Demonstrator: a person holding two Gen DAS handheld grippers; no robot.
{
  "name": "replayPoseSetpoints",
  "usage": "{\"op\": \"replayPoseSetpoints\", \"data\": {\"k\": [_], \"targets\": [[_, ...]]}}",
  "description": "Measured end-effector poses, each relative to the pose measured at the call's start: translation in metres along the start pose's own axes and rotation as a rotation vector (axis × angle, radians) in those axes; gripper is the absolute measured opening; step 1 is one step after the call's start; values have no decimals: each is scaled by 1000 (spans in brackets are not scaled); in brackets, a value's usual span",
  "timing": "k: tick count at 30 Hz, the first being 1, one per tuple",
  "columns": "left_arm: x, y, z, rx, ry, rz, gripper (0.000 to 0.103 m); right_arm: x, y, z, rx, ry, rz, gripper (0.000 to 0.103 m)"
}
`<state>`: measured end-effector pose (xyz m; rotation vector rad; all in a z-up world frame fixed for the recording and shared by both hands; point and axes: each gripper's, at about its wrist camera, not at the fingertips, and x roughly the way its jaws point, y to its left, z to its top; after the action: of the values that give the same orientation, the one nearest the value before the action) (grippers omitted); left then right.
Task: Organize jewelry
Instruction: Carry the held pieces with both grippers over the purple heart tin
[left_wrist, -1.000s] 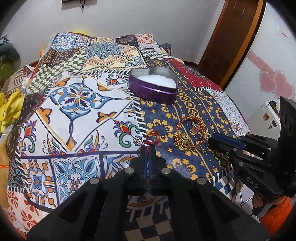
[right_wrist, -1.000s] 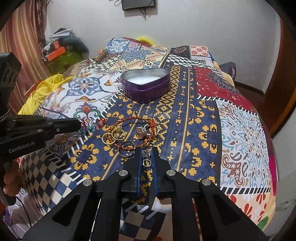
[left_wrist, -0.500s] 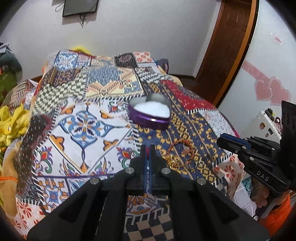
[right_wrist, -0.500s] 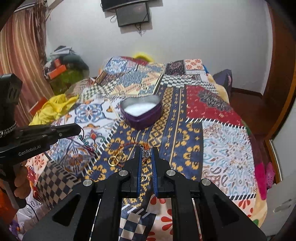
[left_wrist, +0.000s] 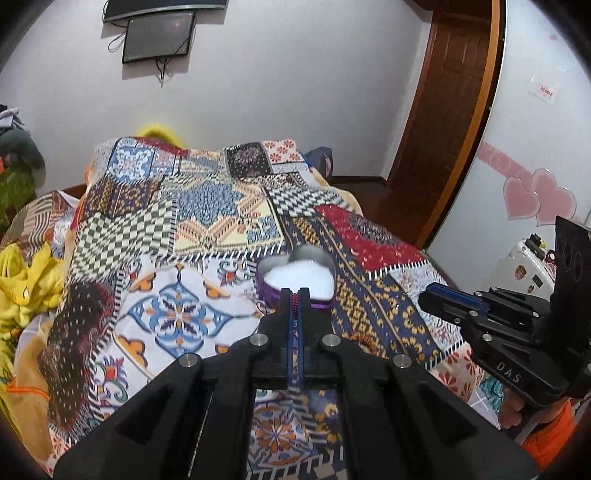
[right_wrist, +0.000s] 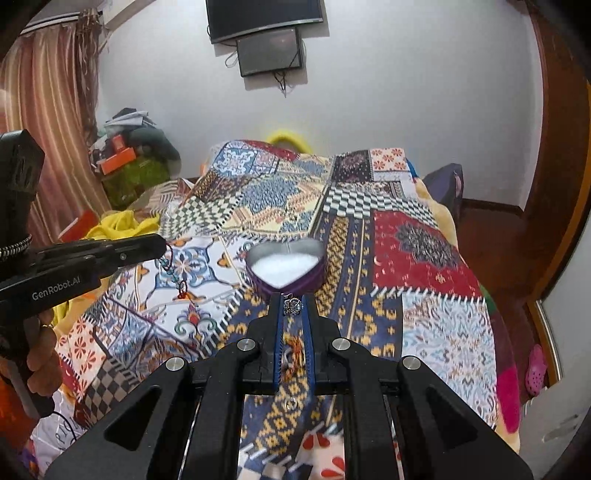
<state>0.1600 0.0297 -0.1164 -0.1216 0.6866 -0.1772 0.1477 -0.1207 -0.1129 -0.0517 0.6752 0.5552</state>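
Observation:
A purple heart-shaped tin (left_wrist: 297, 281) with white lining sits open on the patchwork bedspread; it also shows in the right wrist view (right_wrist: 284, 268). My left gripper (left_wrist: 295, 295) is shut on a red beaded bracelet (left_wrist: 294, 300), which dangles below it in the right wrist view (right_wrist: 173, 271). My right gripper (right_wrist: 293, 306) is shut on a silver ring (right_wrist: 293, 306) with a clear stone. Both are raised above the bed, short of the tin. Gold and red jewelry (right_wrist: 293, 350) lies on the bedspread under the right gripper, mostly hidden.
The patchwork bedspread (left_wrist: 192, 236) covers the whole bed. Yellow cloth (left_wrist: 26, 284) lies at the left edge. A screen (right_wrist: 271, 50) hangs on the far wall. A brown door (left_wrist: 454, 110) stands at the right. Clutter (right_wrist: 129, 162) is piled by the curtain.
Both grippers have risen from the jewelry pile and tilted up toward the tin, each carrying its piece. The remaining pile has dropped out of sight beneath them.

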Motion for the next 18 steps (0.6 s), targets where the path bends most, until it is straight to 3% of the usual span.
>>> {"op": "replayPoseSetpoints", "data": {"k": [18], "targets": [[34,-7,41,43,-39,-18,0,34,1,32,-30,-31,11,9]]}}
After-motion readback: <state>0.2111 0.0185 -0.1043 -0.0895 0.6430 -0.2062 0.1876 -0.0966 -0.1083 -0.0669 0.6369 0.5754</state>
